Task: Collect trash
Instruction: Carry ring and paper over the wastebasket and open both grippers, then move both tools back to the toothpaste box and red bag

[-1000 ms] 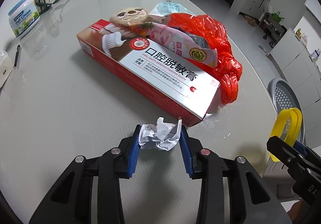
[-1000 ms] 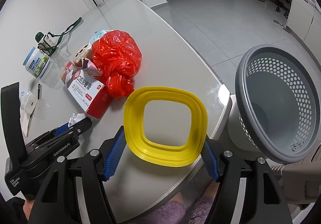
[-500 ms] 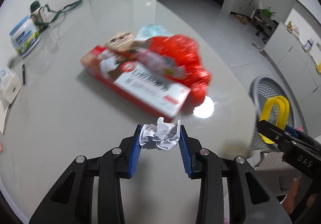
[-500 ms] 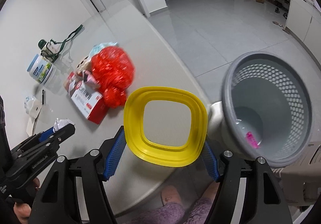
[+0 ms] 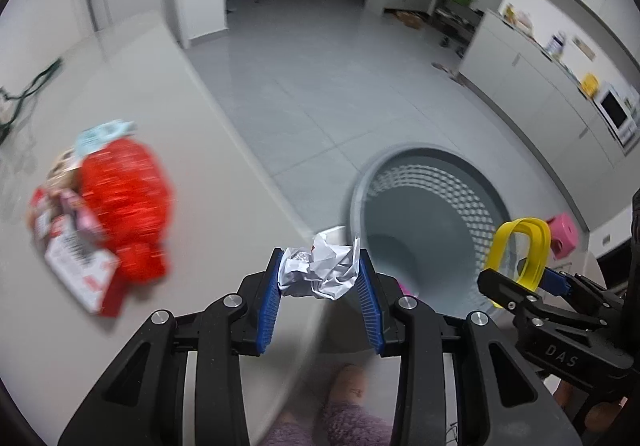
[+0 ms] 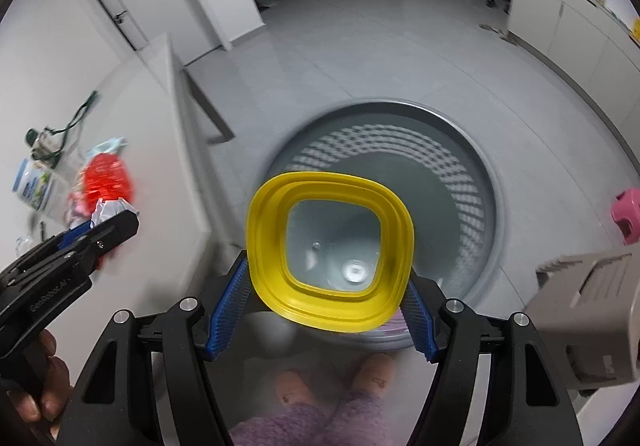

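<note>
My left gripper (image 5: 319, 278): blue ribbed pads clamped on a crumpled paper ball (image 5: 318, 274), one pad against each side of it.
Paper ball: white with grey creases and a trace of print, bunched into sharp folds; it fills the gap between my pads and sticks up past their tips, held above the table's edge, just beside the basket's rim.
My right gripper (image 6: 320, 310): closed on a yellow lid ring (image 6: 330, 252), pads pressing its left and right sides.
Yellow ring: rounded-square plastic frame with stepped ridges and an open middle, tilted toward the camera; through the hole I see the basket floor.
Grey basket (image 6: 476, 182): round, perforated wall, standing on the tiled floor right under the ring.
Table (image 5: 192, 150): pale top to my left, carrying a red plastic bag (image 5: 124, 202) beside a red-and-white box (image 5: 80, 270), both blurred.
</note>
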Demonstrator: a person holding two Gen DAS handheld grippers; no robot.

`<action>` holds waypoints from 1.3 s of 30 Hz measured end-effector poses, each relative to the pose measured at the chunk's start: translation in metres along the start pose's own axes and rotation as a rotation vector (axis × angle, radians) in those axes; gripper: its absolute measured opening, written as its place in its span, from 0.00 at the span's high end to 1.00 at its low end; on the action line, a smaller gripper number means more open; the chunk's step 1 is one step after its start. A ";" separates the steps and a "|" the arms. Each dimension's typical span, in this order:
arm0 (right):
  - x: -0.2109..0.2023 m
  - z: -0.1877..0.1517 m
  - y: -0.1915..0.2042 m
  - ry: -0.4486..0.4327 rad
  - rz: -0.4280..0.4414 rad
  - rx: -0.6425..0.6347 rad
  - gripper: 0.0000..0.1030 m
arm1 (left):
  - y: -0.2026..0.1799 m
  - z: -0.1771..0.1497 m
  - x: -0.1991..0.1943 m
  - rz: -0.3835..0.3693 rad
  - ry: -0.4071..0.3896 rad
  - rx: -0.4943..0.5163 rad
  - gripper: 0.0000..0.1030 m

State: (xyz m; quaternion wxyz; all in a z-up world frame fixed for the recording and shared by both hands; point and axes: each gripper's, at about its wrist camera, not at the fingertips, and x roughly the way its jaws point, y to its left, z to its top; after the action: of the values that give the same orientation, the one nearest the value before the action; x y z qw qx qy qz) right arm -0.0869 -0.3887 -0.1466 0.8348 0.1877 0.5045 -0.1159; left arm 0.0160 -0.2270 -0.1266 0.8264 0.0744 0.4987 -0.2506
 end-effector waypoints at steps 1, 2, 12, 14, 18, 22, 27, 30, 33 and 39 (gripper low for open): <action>0.003 0.001 -0.013 0.008 -0.006 0.010 0.35 | -0.008 0.002 0.006 -0.004 0.009 0.008 0.66; 0.005 0.001 -0.021 0.014 -0.007 0.016 0.35 | -0.017 0.003 0.013 -0.006 0.021 0.018 0.66; 0.037 0.002 -0.071 0.108 0.009 0.030 0.35 | -0.069 0.013 0.062 -0.002 0.100 0.055 0.62; 0.042 0.001 -0.075 0.124 0.011 0.027 0.35 | -0.070 0.009 0.065 -0.002 0.109 0.050 0.62; 0.047 0.002 -0.080 0.125 0.012 0.028 0.35 | -0.075 0.006 0.074 0.007 0.134 0.051 0.62; 0.049 0.003 -0.088 0.127 0.021 0.051 0.34 | -0.079 0.007 0.076 0.025 0.137 0.057 0.52; 0.049 0.004 -0.095 0.117 0.030 0.061 0.28 | -0.079 0.010 0.073 0.044 0.124 0.056 0.43; 0.045 0.004 -0.095 0.107 0.032 0.064 0.28 | -0.079 0.011 0.075 0.048 0.124 0.052 0.42; 0.044 0.005 -0.097 0.103 0.031 0.063 0.28 | -0.079 0.011 0.074 0.051 0.122 0.048 0.41; 0.041 0.005 -0.095 0.097 0.034 0.064 0.28 | -0.077 0.010 0.069 0.058 0.114 0.046 0.41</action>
State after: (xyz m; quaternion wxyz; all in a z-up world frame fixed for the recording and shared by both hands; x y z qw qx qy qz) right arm -0.1001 -0.4763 -0.1998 0.8048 0.2281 0.5371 -0.1084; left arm 0.0121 -0.3204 -0.1712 0.8017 0.1221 0.5365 -0.2334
